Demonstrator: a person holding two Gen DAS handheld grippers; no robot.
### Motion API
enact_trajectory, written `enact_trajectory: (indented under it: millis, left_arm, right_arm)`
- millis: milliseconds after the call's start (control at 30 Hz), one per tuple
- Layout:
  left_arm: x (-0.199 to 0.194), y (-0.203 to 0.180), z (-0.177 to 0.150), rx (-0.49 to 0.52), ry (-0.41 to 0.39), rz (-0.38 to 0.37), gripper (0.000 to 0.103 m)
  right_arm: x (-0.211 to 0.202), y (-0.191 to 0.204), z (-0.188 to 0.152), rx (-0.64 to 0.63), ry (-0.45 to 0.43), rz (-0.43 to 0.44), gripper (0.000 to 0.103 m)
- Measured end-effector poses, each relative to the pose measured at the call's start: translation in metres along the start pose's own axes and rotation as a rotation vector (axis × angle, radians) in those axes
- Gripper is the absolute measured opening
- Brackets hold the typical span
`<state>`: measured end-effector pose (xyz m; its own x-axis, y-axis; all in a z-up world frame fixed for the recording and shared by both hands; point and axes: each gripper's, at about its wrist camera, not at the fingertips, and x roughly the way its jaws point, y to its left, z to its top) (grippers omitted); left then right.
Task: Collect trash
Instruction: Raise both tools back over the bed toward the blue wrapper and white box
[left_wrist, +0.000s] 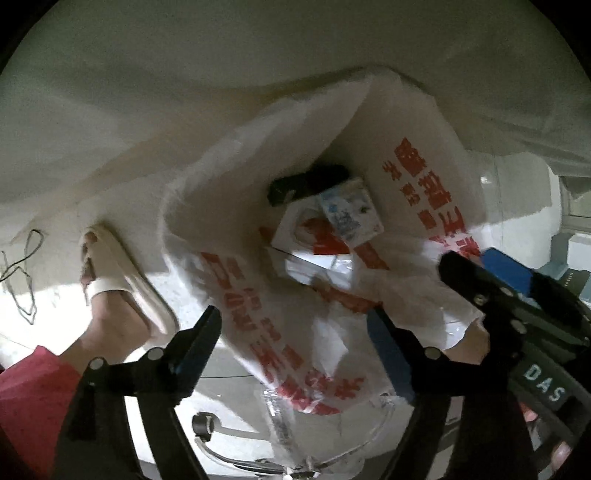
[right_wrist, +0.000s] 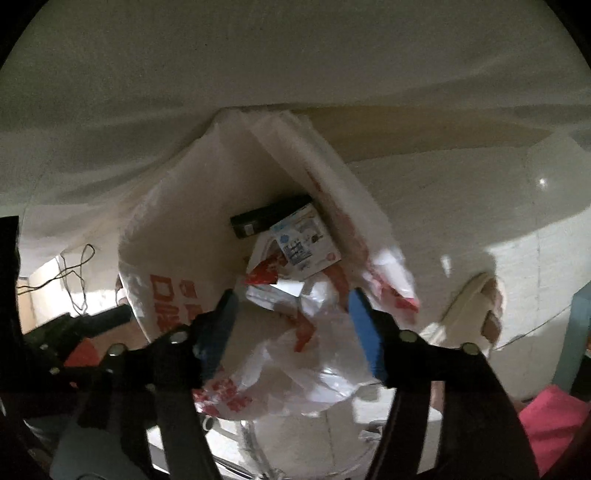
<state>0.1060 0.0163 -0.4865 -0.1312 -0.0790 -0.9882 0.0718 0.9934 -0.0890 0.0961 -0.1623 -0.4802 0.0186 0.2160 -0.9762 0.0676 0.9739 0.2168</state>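
Down near the floor (left_wrist: 229, 291), a white plastic bag (left_wrist: 236, 229) with red writing hangs with its mouth wide open. I think it is held open like this so trash can drop in easily.

Inside the bag sits trash: a black box (left_wrist: 306, 182) at the far end, a small white and blue carton (left_wrist: 349, 212) just in front of it, and some red and white wrappers (left_wrist: 314, 240) under the carton.

The left hand-held gripper (left_wrist: 295, 339) is open wide. Its two blue-tipped fingers (left_wrist: 388, 347) stand apart, with the near side of the bag between them. It does not seem to pinch anything, though I cannot tell if the right finger touches the plastic.

The right hand-held gripper (right_wrist: 291, 328) is open too, about halfway. The near rim of the bag lies between its fingers, and I cannot tell if it has hold of it. In the left camera view this gripper reaches in from the right side, just beside the bag's right edge.

The trash lies beyond both grippers, deeper in the bag, near but not touching them.

A foot in a cream slipper (left_wrist: 122, 273) stands on the floor to the left of the bag. A thin wire (left_wrist: 22, 273) lies far left.
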Motion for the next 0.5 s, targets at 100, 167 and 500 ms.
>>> enact_trajectory:
  millis: [100,167,500]
  left_arm:
    - [-0.016,-0.002,-0.008,0.03,-0.028,0.03,0.08]
    - [-0.027,-0.003,-0.013,0.054,-0.042,0.038,0.08]
    - [-0.123,-0.018,-0.055,0.212,-0.183,0.045,0.08]
  right_arm:
    - [-0.016,0.0,-0.005,-0.027,-0.017,-0.059,0.072]
    - [-0.031,0.002,-0.01,-0.045,-0.042,-0.081,0.074]
    - [-0.134,0.032,-0.045,-0.176,-0.255,-0.177,0.082]
